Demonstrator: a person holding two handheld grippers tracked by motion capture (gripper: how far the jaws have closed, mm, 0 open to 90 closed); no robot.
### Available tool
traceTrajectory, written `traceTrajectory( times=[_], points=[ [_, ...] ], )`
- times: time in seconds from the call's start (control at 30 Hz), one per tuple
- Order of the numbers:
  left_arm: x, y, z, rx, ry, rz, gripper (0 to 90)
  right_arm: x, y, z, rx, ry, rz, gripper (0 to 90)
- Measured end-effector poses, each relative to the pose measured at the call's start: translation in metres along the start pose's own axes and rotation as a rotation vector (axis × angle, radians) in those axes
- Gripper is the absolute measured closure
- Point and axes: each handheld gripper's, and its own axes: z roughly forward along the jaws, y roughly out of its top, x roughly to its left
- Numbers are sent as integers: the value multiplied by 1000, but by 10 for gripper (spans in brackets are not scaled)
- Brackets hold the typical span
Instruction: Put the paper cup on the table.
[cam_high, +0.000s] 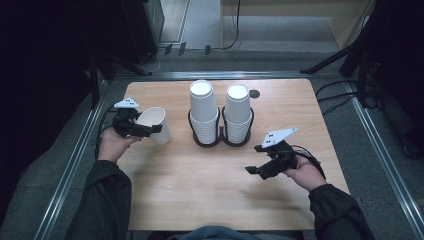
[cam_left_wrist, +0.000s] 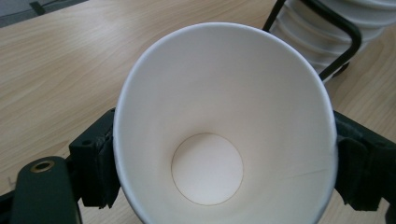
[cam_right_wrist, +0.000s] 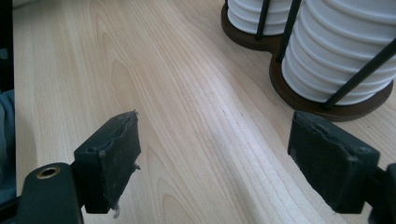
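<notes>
My left gripper (cam_high: 150, 129) is shut on a single white paper cup (cam_high: 154, 124) at the table's left, holding it tilted with its mouth toward the hand. In the left gripper view the cup (cam_left_wrist: 219, 126) gapes open, its round bottom visible, and the two black pads (cam_left_wrist: 95, 165) press its sides. Two stacks of upside-down white cups (cam_high: 202, 107) (cam_high: 237, 107) stand in a dark twin wire holder (cam_high: 221, 141) at mid-table. My right gripper (cam_high: 256, 167) hovers open at the front right, with bare wood between its pads (cam_right_wrist: 114, 158).
The wooden table (cam_high: 200, 185) has a small dark round hole (cam_high: 254, 93) near its far edge. Metal rails and grey floor surround the table; cables lie at the right. The holder's base (cam_right_wrist: 327, 105) sits just ahead of the right gripper.
</notes>
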Motion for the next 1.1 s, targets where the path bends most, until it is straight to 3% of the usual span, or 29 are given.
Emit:
traceTrajectory(
  times=[0.4, 0.5, 0.67, 0.9, 1.1],
  points=[
    [21, -2, -2, 7, 68, -50, 121, -1, -2, 0, 2, 3, 18, 187],
    [23, -2, -1, 17, 93, -45, 121, -2, -1, 0, 1, 5, 17, 187],
    [28, -5, 4, 37, 88, -66, 115, -1, -1, 1, 5, 6, 17, 187],
    [26, -9, 12, 76, 104, -30, 104, -1, -1, 2, 6, 7, 17, 187],
    [27, -11, 13, 59, 117, -15, 93, -3, -1, 3, 5, 12, 18, 187]
  ],
)
